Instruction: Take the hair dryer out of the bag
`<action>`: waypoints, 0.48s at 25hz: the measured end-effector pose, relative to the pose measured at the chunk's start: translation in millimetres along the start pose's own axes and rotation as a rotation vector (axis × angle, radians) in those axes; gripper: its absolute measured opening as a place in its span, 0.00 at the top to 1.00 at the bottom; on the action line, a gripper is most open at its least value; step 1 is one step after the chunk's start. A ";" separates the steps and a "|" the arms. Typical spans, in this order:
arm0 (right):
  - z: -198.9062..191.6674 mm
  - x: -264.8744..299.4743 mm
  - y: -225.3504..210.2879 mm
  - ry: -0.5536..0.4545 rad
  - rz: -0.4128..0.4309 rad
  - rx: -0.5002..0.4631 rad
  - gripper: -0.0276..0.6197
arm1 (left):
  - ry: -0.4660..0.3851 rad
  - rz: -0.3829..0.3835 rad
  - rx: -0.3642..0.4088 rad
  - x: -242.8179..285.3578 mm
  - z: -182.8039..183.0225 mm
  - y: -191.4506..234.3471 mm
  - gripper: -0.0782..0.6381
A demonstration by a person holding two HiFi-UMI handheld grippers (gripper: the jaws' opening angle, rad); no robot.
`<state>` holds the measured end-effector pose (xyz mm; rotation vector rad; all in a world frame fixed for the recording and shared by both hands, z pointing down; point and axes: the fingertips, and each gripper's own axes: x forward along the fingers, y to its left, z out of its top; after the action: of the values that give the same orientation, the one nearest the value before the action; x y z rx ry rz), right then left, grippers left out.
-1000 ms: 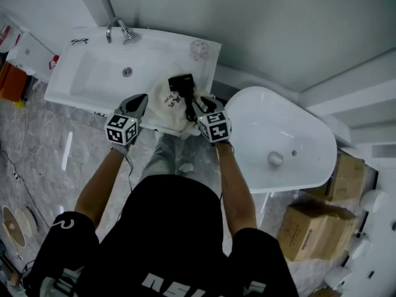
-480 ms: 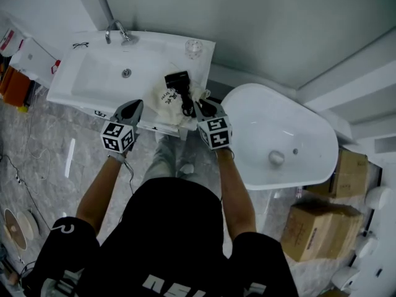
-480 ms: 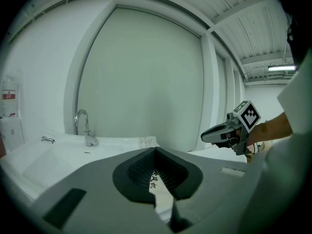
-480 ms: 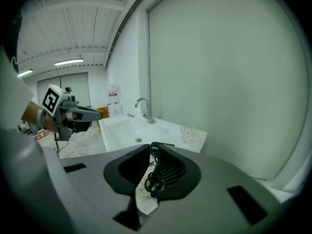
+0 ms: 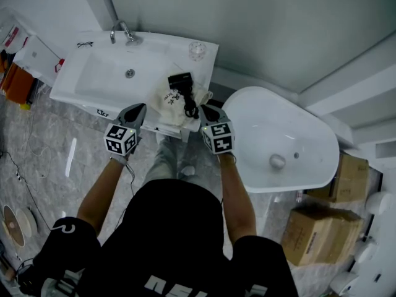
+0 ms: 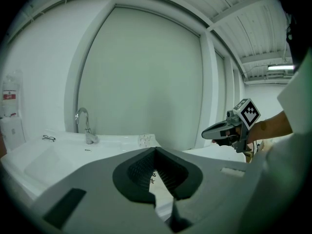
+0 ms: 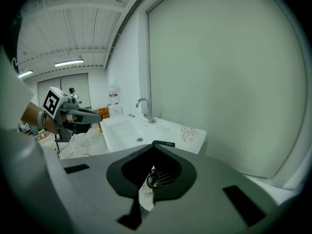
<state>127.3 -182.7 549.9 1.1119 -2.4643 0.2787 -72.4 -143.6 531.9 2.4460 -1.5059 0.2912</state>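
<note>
The hair dryer point(image 5: 180, 82) lay on the white bag point(image 5: 166, 101), upper centre of the head view — out already, I judged. My left gripper point(image 5: 140, 107) was clenched, empty; the right gripper point(image 5: 203, 109) had just been closing on nothing. Next — only backing clear.

Glossy white fixtures, matt cloth and plastic

The sink point(image 5: 93, 85) and the bathtub point(image 5: 291, 135) looked like smooth, glossy white ceramic, and the faucet point(image 5: 121, 31) was polished metal – bright and mirror-like. The bag point(image 5: 166, 101) was off-white cloth, matt and creased; the hair dryer point(image 5: 181, 81) on it was matt black plastic. The tumbler point(image 5: 197, 49) was clear glass. The left gripper point(image 5: 139, 107) and the right gripper point(image 5: 205, 109) had smooth, matt grey plastic shells. The floor point(image 5: 43, 147) showed grey veined stone with a faint sheen – the boxes point(image 5: 322, 234) were plain brown cardboard
</note>
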 end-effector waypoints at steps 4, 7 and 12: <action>-1.0 0.0 -0.2 0.002 -0.001 0.000 0.96 | 0.004 -0.003 0.002 0.5 -0.9 0.0 0.89; -0.3 -0.7 -1.6 0.001 -0.006 0.000 0.96 | 0.003 -0.007 0.001 1.8 0.0 -0.1 0.89; 1.2 -2.4 -3.0 -0.007 -0.010 -0.005 0.96 | 0.004 -0.010 0.000 3.1 1.1 -0.2 0.89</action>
<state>130.6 -183.5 547.8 1.1245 -2.4633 0.2667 -70.9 -146.4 531.7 2.4507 -1.4917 0.2934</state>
